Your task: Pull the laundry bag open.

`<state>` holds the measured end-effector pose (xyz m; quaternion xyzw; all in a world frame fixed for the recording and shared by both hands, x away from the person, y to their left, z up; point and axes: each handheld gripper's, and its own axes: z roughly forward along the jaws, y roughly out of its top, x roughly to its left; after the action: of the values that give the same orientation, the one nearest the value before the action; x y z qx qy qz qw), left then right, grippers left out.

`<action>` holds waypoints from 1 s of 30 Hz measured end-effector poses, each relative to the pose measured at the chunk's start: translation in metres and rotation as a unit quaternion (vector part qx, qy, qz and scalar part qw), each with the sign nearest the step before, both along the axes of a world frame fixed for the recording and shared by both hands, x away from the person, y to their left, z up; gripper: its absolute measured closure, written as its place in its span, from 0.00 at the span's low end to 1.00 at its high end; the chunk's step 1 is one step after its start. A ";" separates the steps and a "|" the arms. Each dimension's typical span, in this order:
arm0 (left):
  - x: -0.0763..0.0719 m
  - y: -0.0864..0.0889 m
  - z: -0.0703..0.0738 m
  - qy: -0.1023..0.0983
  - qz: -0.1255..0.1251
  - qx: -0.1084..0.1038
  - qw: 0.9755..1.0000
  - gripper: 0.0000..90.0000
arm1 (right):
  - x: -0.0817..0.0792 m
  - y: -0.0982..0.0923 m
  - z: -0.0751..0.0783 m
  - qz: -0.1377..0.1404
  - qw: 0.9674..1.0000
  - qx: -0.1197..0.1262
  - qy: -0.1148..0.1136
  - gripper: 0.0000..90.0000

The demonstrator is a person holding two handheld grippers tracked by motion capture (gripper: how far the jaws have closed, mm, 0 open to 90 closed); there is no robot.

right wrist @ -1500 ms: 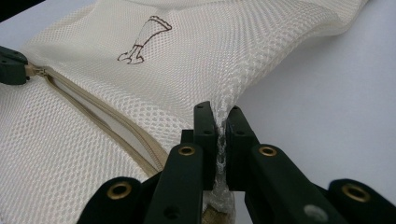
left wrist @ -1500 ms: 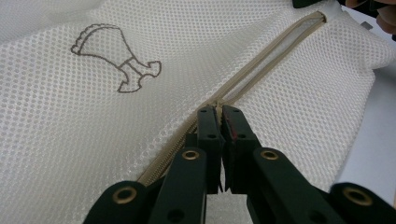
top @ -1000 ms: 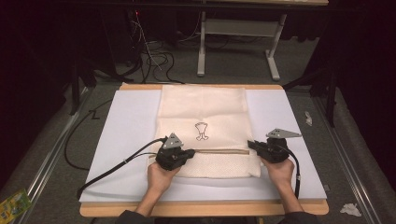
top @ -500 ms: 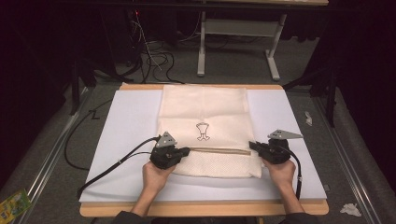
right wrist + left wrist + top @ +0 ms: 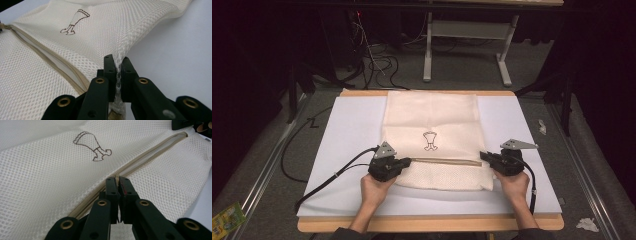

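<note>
A cream mesh laundry bag (image 5: 432,135) lies flat in the middle of the desk (image 5: 337,130), its zipper (image 5: 444,161) running across it near the person's edge. The right claw (image 5: 117,65) is clamped on a bunch of mesh at the bag's right edge, probably to hold the bag taut. The left claw (image 5: 117,182) is pressed together at the zipper's left end, seemingly on the pull, though the pull itself is hidden between the jaws.
</note>
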<state>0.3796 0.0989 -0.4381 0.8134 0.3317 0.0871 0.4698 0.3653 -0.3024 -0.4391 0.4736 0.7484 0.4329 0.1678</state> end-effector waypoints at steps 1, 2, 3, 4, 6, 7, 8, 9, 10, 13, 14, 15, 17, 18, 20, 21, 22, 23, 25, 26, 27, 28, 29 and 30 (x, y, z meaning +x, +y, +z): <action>0.000 0.001 0.000 0.001 -0.001 -0.002 1.000 0.97 | 0.000 0.000 0.000 -0.001 1.000 0.000 0.000 0.97; 0.000 0.001 0.000 0.001 0.000 0.001 1.000 0.97 | 0.000 -0.001 0.001 0.000 1.000 0.001 0.000 0.97; 0.000 0.002 -0.001 0.002 0.000 0.001 1.000 0.97 | 0.000 -0.001 0.001 -0.001 1.000 0.000 0.000 0.97; 0.000 0.002 -0.001 0.003 0.000 0.000 1.000 0.97 | 0.000 -0.001 0.001 -0.001 1.000 0.000 0.000 0.97; 0.000 0.004 -0.001 0.002 0.002 0.001 1.000 0.97 | 0.001 -0.001 0.002 -0.001 1.000 0.000 -0.001 0.97; -0.001 0.004 -0.001 0.002 0.004 -0.001 1.000 0.97 | 0.001 -0.001 0.002 -0.001 1.000 -0.002 -0.002 0.97; -0.001 0.006 -0.001 0.003 0.004 0.000 1.000 0.97 | 0.001 -0.001 0.002 -0.003 1.000 -0.001 -0.001 0.97; -0.001 0.007 -0.001 0.002 0.005 0.000 1.000 0.97 | 0.001 -0.002 0.002 -0.003 1.000 0.000 0.000 0.97; -0.001 0.008 -0.001 0.002 0.006 -0.001 1.000 0.97 | 0.001 -0.002 0.002 -0.005 1.000 0.000 0.002 0.97; -0.001 0.011 0.000 0.000 0.009 -0.002 1.000 0.97 | 0.001 -0.003 0.002 -0.005 1.000 -0.003 -0.001 0.97; -0.001 0.012 0.000 0.001 0.011 -0.003 1.000 0.97 | 0.001 -0.004 0.002 -0.006 1.000 -0.003 0.000 0.97; -0.001 0.013 0.000 0.002 0.012 -0.004 1.000 0.97 | 0.001 -0.004 0.002 -0.006 1.000 -0.002 0.000 0.97; -0.001 0.014 0.000 0.001 0.012 -0.003 1.000 0.97 | 0.001 -0.004 0.002 -0.008 1.000 0.000 0.001 0.97; -0.001 0.014 0.000 0.002 0.014 -0.005 1.000 0.97 | 0.001 -0.004 0.002 -0.008 1.000 -0.003 0.000 0.97; -0.001 0.015 0.000 0.000 0.015 -0.004 1.000 0.97 | 0.001 -0.004 0.002 -0.007 1.000 -0.001 0.001 0.97; -0.001 0.016 0.000 0.001 0.015 -0.006 1.000 0.97 | 0.001 -0.004 0.002 -0.008 1.000 -0.003 0.000 0.97; -0.001 0.017 0.000 0.001 0.017 -0.007 1.000 0.97 | 0.001 -0.005 0.002 -0.008 1.000 -0.003 0.001 0.97; -0.001 0.018 0.000 0.000 0.019 -0.007 1.000 0.97 | 0.001 -0.005 0.003 -0.008 1.000 -0.004 0.000 0.97; -0.001 0.021 0.001 0.000 0.021 -0.008 1.000 0.97 | 0.001 -0.006 0.003 -0.009 1.000 -0.004 0.000 0.97; -0.001 0.022 0.000 0.000 0.021 -0.011 1.000 0.97 | 0.001 -0.006 0.003 -0.011 1.000 -0.004 0.001 0.97; -0.001 0.023 0.000 0.001 0.022 -0.011 1.000 0.97 | 0.001 -0.007 0.003 -0.008 1.000 -0.004 -0.001 0.97; -0.001 0.023 0.000 0.002 0.024 -0.012 1.000 0.97 | 0.000 -0.007 0.003 -0.012 1.000 -0.003 0.002 0.97; -0.001 0.023 0.000 0.002 0.023 -0.011 1.000 0.97 | 0.000 -0.008 0.003 -0.011 1.000 -0.003 0.001 0.97; -0.002 0.023 0.000 0.001 0.023 -0.012 1.000 0.97 | 0.000 -0.007 0.003 -0.010 1.000 -0.002 0.000 0.97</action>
<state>0.3780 0.1223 -0.4378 0.8001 0.3522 0.0929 0.4765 0.3657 -0.3098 -0.4362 0.4809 0.7444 0.4294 0.1736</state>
